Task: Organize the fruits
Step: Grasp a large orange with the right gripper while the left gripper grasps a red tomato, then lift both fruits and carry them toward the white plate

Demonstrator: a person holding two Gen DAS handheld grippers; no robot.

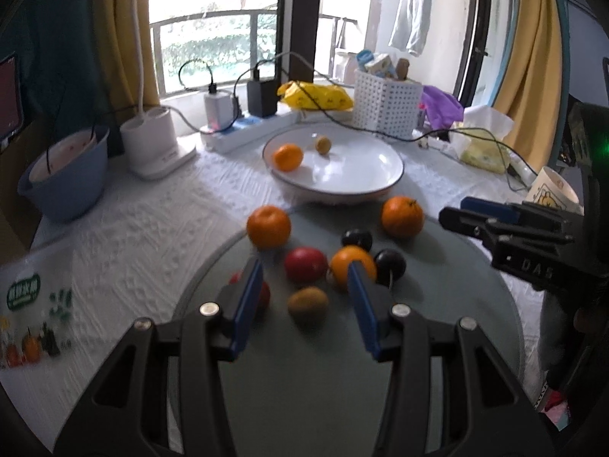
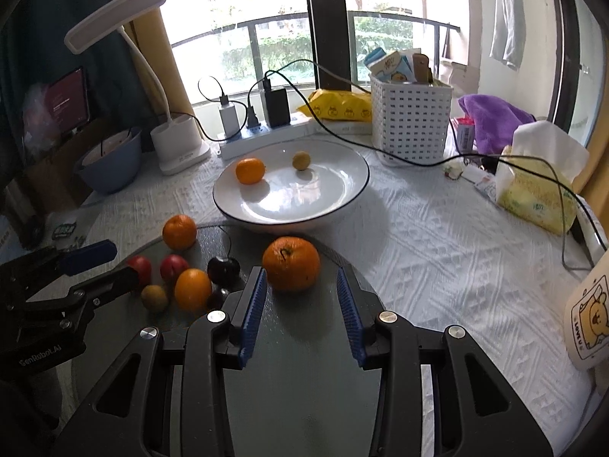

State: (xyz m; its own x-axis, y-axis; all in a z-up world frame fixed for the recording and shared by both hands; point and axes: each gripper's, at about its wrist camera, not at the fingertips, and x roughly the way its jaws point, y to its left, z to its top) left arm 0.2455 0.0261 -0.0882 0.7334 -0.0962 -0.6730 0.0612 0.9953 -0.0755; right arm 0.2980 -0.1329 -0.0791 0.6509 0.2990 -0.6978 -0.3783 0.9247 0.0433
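Fruits (image 1: pixel 306 264) on grey mat, both tools wide, L tool (image 1: pixel 306 280) low over kiwi, R tool (image 2: pixel 300 285) facing orange.

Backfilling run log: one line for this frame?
left gripper: open, over kiwi | right gripper: open, behind large orange | white bowl: small orange, kiwi
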